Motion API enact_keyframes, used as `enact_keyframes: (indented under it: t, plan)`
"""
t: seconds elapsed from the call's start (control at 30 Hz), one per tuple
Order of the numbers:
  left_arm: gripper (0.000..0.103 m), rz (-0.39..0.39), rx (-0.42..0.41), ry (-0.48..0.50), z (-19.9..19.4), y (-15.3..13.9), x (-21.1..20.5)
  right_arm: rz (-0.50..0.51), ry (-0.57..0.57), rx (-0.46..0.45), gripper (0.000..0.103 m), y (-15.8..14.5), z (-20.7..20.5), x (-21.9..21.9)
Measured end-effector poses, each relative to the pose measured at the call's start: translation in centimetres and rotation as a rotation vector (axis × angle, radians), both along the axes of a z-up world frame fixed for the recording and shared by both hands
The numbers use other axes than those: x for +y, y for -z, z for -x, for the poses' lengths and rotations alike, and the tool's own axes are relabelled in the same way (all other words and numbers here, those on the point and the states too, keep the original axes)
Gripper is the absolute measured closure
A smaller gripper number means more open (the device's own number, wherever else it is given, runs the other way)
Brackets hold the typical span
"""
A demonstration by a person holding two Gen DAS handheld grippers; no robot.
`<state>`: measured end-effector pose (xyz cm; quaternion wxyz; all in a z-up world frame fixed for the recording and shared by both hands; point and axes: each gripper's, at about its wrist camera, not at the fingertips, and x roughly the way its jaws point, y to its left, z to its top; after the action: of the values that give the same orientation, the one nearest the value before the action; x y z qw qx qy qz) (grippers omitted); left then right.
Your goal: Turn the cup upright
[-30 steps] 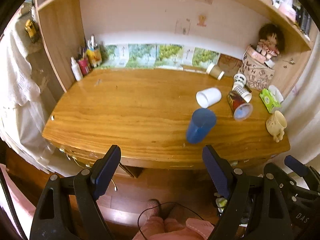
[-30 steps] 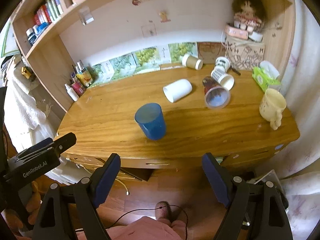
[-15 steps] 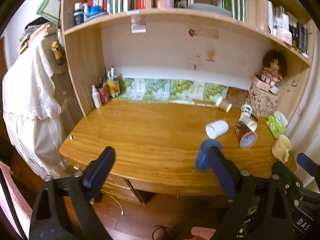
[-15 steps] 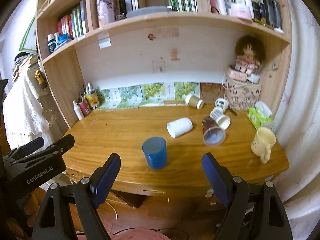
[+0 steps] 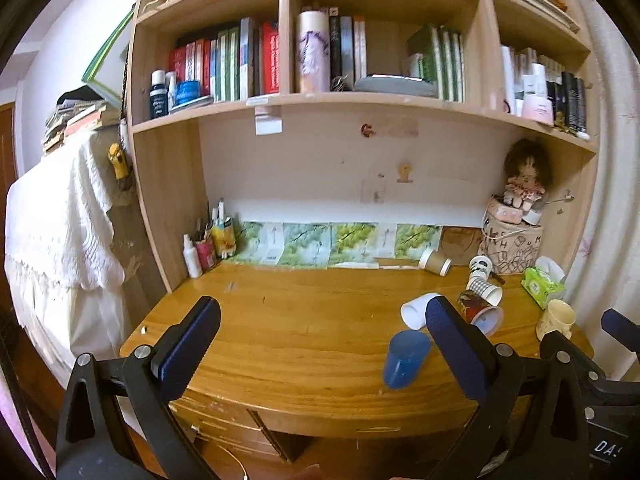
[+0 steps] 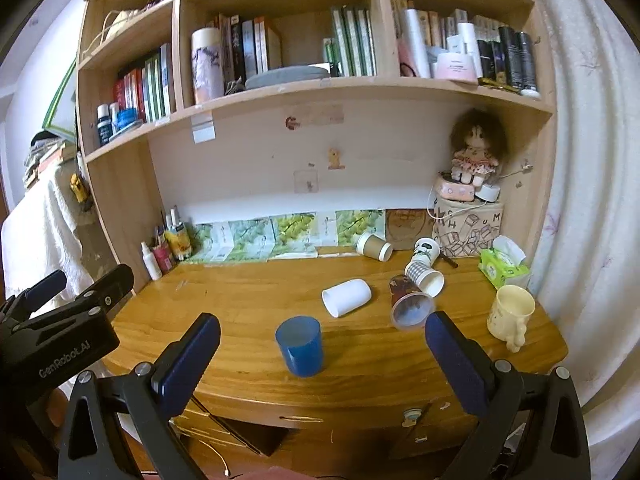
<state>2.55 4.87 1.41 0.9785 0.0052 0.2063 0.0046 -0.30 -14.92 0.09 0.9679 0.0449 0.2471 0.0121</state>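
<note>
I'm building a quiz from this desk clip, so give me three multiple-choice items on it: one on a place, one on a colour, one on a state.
1. Where does the cream mug stand?
A. near the desk's right end
B. on the upper bookshelf
C. beside the spray bottle at the left

2. What colour is the upright cup nearest the grippers?
A. red
B. blue
C. green

3. How does the white cup sit on the desk?
A. upright, mouth up
B. stacked inside the blue one
C. lying on its side

Answers:
1. A, the mug sits by the right edge, in front of the green tissue pack.
2. B, the blue cup stands mouth up in the right wrist view.
3. C, its open mouth faces sideways and its wall rests on the wood.

Both the left gripper and right gripper are open and empty.
</note>
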Motion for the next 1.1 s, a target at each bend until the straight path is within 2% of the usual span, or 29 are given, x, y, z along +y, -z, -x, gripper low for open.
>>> enact_keyframes:
  t: [0.6, 1.1]
  plan:
    - [0.000, -0.010, 0.011, 0.017, 0.11, 0.16, -0.42, -0.005, 0.016, 0.007, 0.000, -0.17, 0.16, 0.07]
    - [0.000, -0.004, -0.011, 0.020, -0.20, -0.11, -0.48, 0.003, 0.010, 0.014, 0.000, -0.03, -0.38, 0.30]
